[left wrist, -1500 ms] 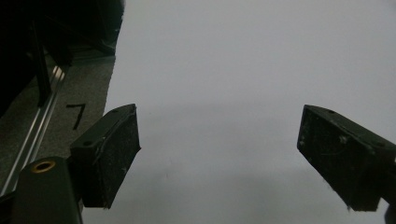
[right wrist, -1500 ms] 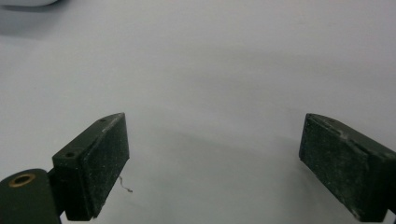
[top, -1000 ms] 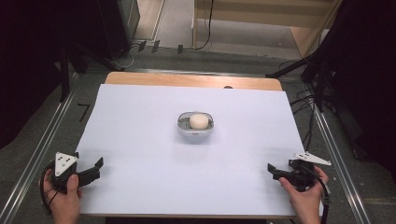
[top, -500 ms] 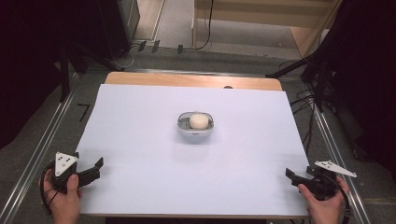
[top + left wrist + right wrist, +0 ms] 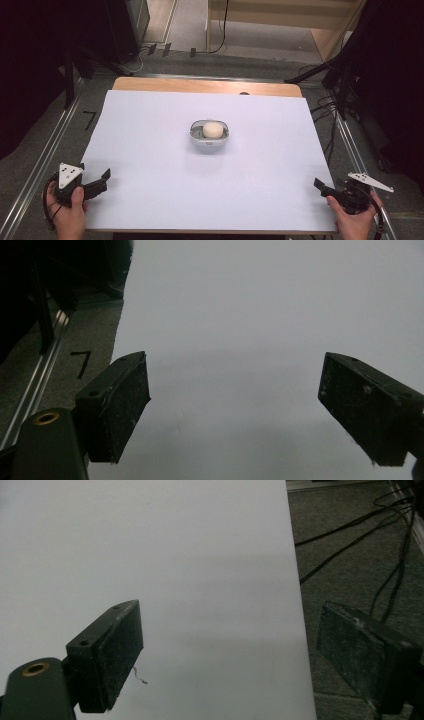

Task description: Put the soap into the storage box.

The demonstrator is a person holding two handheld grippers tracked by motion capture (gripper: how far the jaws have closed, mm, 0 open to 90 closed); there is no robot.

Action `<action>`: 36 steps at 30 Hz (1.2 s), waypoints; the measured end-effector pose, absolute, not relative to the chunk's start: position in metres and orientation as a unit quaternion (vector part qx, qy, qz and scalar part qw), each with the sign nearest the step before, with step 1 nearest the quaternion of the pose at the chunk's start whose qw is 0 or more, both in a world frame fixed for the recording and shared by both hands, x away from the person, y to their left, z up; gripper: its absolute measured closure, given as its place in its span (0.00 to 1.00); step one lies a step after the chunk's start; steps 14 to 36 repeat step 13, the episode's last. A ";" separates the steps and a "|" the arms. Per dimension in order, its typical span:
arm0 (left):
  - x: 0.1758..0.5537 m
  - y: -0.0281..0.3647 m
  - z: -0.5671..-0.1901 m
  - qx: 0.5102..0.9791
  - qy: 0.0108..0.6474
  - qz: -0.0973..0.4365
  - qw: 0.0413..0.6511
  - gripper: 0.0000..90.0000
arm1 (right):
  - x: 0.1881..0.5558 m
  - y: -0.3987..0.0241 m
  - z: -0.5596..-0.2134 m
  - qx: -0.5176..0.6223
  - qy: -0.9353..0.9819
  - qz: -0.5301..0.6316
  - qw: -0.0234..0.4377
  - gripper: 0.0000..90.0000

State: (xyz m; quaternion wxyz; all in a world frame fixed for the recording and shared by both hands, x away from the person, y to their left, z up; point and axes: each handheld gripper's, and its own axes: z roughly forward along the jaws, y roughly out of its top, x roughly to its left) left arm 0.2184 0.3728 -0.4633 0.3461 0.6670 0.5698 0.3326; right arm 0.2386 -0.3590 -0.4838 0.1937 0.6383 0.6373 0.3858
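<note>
resting near the bench's point(image 5: 150, 200) front left corner, the left gripper point(image 5: 100, 181) sits in a hand point(image 5: 67, 212), its grey plate on top and its fingers point(image 5: 117, 405) pointing in over the white sheet point(image 5: 165, 165). in the left gripper view the 2 fingers stand wide apart with only bare sheet between them, so they hold nothing; a black "7" point(image 5: 80, 362) shows on the grey floor strip to their left, beside a metal rail point(image 5: 35, 390).

the right gripper point(image 5: 322, 188) is at the front right corner, held in the other hand point(image 5: 355, 220), its cable looping past the wrist. its fingers point(image 5: 107, 652) have just been closing a little, yet in the right gripper view they are well apart and nothing lies between them: 1 finger hangs over the sheet, the other over the grey floor past the sheet's edge, where black cables point(image 5: 350, 540) run.

the dish point(image 5: 210, 136), a small grey one with rounded corners, sits near the middle of the sheet, slightly toward the far side, well apart from both grippers. a pale round ball point(image 5: 213, 129) lies in it. what the ball is made of cannot be told.

a strip of bare wood point(image 5: 200, 86) shows along the far edge of the bench, beyond the sheet.
</note>
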 end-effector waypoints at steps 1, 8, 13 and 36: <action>0.218 0.373 -0.463 0.667 0.570 0.332 0.346 0.15 | 0.239 -0.359 -0.484 0.637 0.637 0.389 0.193 0.14; 0.219 0.373 -0.463 0.668 0.570 0.331 0.345 0.15 | 0.238 -0.358 -0.488 0.639 0.630 0.396 0.195 0.14; 0.219 0.372 -0.463 0.669 0.570 0.330 0.344 0.15 | 0.239 -0.354 -0.488 0.636 0.637 0.386 0.200 0.14; 0.219 0.372 -0.463 0.669 0.570 0.330 0.344 0.15 | 0.239 -0.354 -0.488 0.636 0.637 0.386 0.200 0.14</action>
